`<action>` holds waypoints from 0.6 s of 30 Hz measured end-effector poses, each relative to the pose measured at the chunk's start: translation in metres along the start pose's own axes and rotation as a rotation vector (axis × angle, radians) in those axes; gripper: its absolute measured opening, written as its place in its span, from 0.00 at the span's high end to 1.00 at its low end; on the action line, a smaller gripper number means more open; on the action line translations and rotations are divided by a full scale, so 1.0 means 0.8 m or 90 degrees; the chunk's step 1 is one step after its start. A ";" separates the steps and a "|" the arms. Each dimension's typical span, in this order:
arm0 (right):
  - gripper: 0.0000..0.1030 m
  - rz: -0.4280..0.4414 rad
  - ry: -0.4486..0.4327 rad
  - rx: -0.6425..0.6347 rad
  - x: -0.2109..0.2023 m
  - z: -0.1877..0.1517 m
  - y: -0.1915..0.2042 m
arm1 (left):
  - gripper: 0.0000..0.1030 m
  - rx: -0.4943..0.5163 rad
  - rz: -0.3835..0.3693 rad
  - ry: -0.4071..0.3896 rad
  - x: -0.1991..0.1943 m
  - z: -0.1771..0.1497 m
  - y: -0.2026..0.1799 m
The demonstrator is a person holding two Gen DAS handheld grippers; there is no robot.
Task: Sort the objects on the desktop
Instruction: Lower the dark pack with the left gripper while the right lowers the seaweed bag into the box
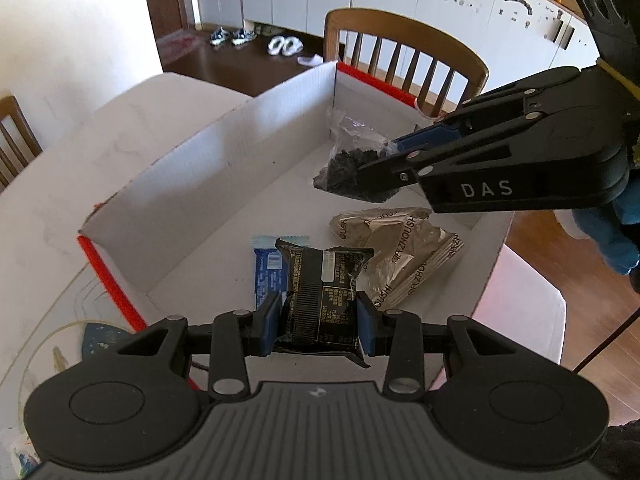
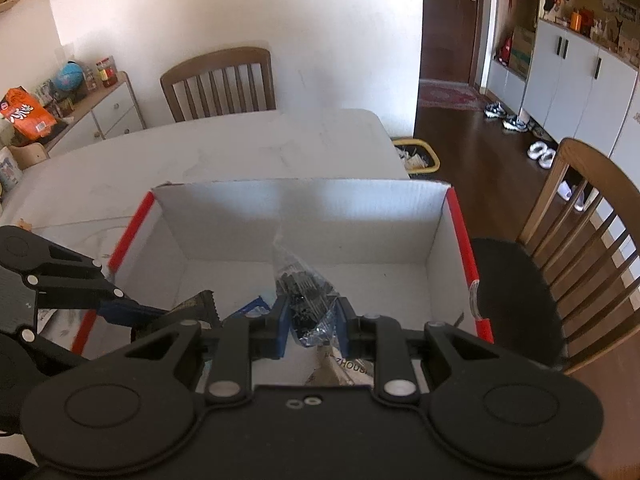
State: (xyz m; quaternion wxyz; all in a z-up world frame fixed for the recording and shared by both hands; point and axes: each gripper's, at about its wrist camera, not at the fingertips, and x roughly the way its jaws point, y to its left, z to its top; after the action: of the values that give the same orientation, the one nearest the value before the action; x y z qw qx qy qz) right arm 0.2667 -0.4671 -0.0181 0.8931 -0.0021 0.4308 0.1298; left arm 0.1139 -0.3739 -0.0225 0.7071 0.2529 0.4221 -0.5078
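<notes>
Left wrist view, left tongs (image 1: 316, 322) clamping a black packet (image 1: 316, 292) over the white box (image 1: 208, 168), far half bare, right wrist view, right tongs (image 2: 312, 320) pinching a clear bag (image 2: 304, 292) inside red-edged walls, floor ahead free

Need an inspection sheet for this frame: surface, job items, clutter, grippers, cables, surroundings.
Surface: pale table, scuffed and marked.
Job's things: open white box with red edges; inside lie a beige packet and a blue wrapper.
Clutter: blue-patterned item at the table's near left edge.
Grippers: left gripper shut on black packet over the box; right gripper shut on clear bag of dark pieces, also over the box.
Cables: thin dark line at right, cannot tell what it is.
Surroundings: wooden chairs, white cabinets, shoes on dark floor.
</notes>
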 end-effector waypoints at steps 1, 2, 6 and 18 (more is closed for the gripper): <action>0.78 -0.001 0.003 0.003 0.003 0.001 -0.002 | 0.64 0.002 0.000 0.003 0.003 0.002 0.000; 0.77 0.000 0.006 0.006 0.007 0.002 -0.004 | 0.64 0.004 -0.003 0.008 0.005 0.005 0.001; 0.77 -0.008 0.019 0.009 0.018 0.007 -0.006 | 0.64 0.016 -0.008 0.022 0.015 0.015 0.002; 0.77 -0.028 0.056 0.028 0.060 0.025 -0.023 | 0.64 0.052 -0.001 0.086 0.058 0.028 0.002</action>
State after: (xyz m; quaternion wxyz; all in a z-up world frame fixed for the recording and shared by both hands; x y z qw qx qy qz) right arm 0.3148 -0.4713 -0.0444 0.8757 0.0020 0.4724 0.1003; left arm 0.1292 -0.4147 -0.0507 0.6654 0.3148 0.4482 -0.5072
